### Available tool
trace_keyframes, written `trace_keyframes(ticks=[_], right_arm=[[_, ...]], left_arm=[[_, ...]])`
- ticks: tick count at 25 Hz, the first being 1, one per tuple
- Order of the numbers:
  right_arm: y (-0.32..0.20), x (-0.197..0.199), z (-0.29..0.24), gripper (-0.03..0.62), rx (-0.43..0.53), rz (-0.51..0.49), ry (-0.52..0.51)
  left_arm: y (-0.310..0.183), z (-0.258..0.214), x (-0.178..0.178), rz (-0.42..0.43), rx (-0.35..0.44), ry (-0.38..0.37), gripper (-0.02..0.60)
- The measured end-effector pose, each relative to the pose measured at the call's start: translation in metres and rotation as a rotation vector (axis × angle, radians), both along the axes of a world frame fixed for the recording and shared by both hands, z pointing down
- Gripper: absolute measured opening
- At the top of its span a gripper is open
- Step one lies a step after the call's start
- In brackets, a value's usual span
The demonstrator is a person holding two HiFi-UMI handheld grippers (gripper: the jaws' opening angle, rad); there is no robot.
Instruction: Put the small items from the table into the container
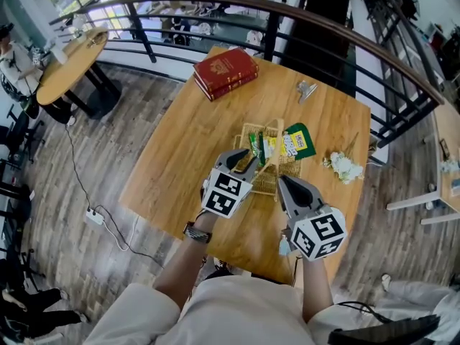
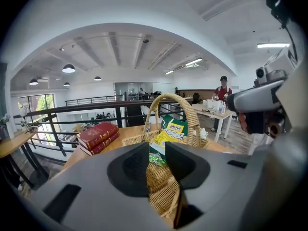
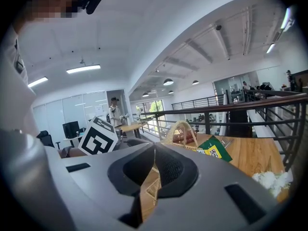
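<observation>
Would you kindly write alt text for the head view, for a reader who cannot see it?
A person holds two grippers over a wooden table: the left gripper, jaws apart, at a wicker basket of snack packets, the right gripper shut beside it. Farther off lie red books, a metal clip and a white flower.

Two red hardcover books (image 1: 226,72) lie stacked at 12 o'clock in the head view. Beyond them curves a black metal railing (image 1: 272,34). A round wooden side table (image 1: 72,60) stands at 10 o'clock, and a white power strip (image 1: 94,217) lies on the plank floor (image 1: 50,178) at 8 o'clock.
</observation>
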State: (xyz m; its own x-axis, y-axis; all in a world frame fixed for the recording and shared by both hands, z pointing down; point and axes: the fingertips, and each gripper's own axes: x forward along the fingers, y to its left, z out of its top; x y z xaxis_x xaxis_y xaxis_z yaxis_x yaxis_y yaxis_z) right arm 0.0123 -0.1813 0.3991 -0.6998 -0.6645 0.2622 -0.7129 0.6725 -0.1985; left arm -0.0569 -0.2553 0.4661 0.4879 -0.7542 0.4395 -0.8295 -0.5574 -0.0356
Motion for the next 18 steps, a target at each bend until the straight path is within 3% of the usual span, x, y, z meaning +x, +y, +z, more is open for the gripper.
trace_keyframes(ticks=[9,18], right_arm=[[0.018,-0.007,-0.021,0.02,0.05,-0.029,-0.011],[0.046,-0.022,-0.04,0.02,0.096,-0.058,-0.02]], left_arm=[[0.036,-0.034,-0.013,-0.034,0.06,0.04,0.1],[0.091,-0.07,-0.03,-0.053,0.151,0.042,0.058]])
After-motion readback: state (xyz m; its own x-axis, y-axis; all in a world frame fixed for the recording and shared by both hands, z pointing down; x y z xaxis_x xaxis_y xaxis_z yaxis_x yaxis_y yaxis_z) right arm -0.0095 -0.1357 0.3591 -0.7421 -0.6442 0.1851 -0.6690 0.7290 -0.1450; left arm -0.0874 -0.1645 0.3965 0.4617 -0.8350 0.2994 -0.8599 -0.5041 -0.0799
